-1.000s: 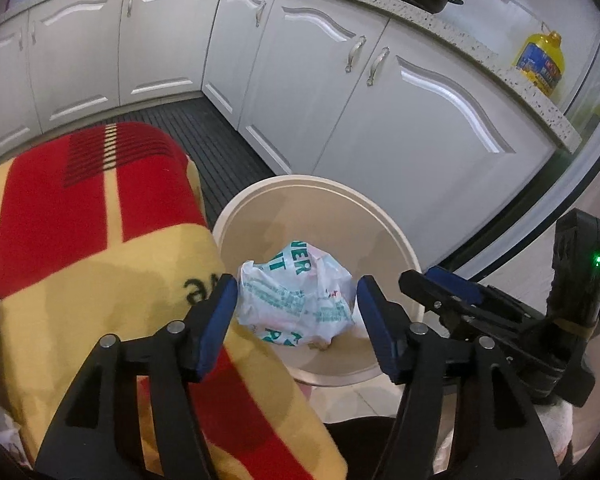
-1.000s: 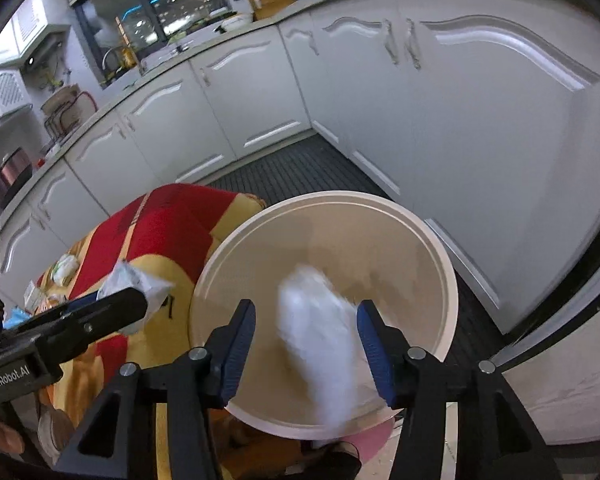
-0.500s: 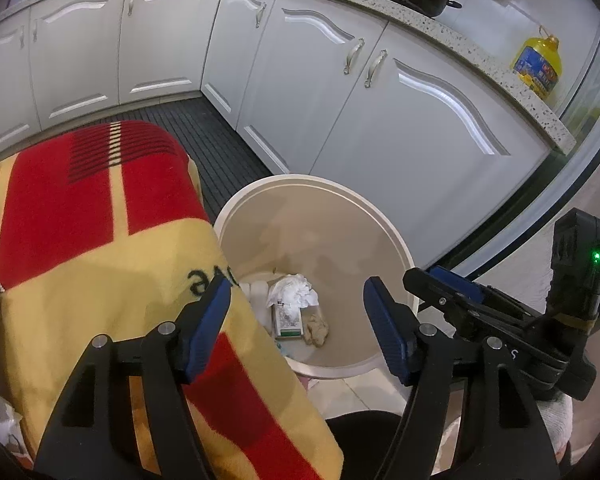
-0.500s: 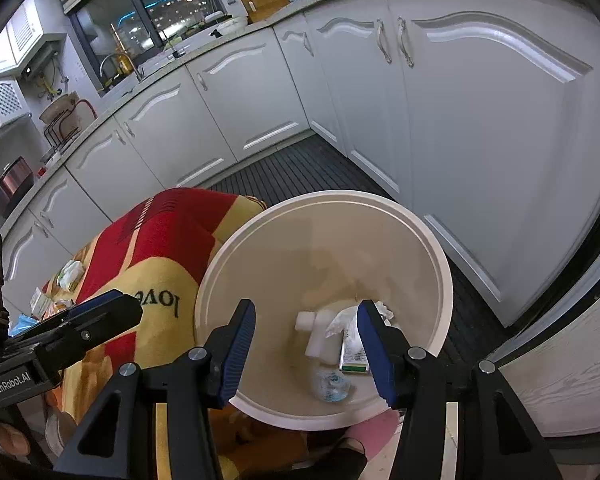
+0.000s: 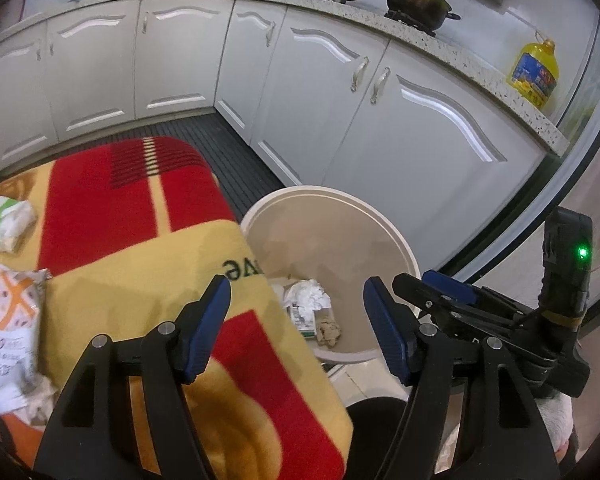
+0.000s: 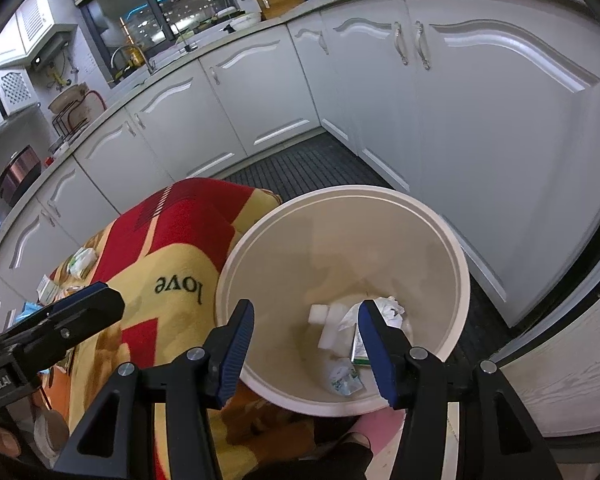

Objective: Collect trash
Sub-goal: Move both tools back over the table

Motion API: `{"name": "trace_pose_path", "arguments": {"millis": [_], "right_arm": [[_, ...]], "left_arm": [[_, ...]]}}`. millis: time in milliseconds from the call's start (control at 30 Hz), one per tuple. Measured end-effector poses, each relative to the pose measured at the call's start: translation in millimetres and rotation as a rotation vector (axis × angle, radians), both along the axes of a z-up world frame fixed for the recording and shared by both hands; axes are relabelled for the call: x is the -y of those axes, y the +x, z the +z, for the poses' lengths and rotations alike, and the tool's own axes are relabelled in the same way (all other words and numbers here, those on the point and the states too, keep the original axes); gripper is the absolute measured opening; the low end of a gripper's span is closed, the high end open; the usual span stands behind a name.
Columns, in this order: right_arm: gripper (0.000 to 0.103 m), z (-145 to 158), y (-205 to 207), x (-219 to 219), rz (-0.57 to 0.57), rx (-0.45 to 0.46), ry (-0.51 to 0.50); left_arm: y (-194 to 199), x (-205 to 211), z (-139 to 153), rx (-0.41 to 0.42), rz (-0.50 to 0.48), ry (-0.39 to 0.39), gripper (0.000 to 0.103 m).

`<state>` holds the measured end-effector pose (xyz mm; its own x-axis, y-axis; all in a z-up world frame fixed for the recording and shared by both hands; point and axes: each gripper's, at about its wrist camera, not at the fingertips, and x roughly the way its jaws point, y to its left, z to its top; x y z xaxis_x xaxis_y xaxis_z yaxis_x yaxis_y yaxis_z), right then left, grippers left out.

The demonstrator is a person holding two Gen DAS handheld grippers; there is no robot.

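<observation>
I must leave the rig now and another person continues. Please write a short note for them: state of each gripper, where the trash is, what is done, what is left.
Left gripper: open, nothing between its blue pads, above the blanket edge beside the bin.
Right gripper: open, empty, over the bin.
Round cream plastic bin: on the floor beside the red and yellow blanket; crumpled white paper and small packets lie at its bottom.
Left: green and white packet and orange and white wrapper on the blanket.

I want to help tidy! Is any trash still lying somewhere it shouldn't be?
Yes. Two crumpled wrappers still lie on the red and yellow blanket: a green and white packet and an orange and white bag. The other scraps already sit inside the bin. Nothing looks spilled on the floor.
</observation>
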<state>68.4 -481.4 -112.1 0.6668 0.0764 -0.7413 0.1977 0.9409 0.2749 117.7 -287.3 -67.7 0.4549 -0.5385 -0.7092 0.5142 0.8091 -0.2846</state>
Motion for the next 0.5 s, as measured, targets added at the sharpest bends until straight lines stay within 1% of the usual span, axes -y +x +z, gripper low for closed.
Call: {"name": "trace_pose_path", "arguments": {"millis": [100,200,500], "right_arm": [[0.054,2.9,0.3,-8.2,0.014,0.004,-0.001],[0.058,7.1,0.1,-18.5,0.032,0.011,0.0],[0.06,15.7,4.8,-66.8,0.122,0.023,0.002]], "left_arm": [[-5.6,-12.0,4.8,0.018,0.019,0.007,0.068],[-9.9,-25.0,8.1,0.029,0.034,0.008,0.068],[-28.7,-74.3,20.3,0.06,0.089,0.023,0.068]]}}
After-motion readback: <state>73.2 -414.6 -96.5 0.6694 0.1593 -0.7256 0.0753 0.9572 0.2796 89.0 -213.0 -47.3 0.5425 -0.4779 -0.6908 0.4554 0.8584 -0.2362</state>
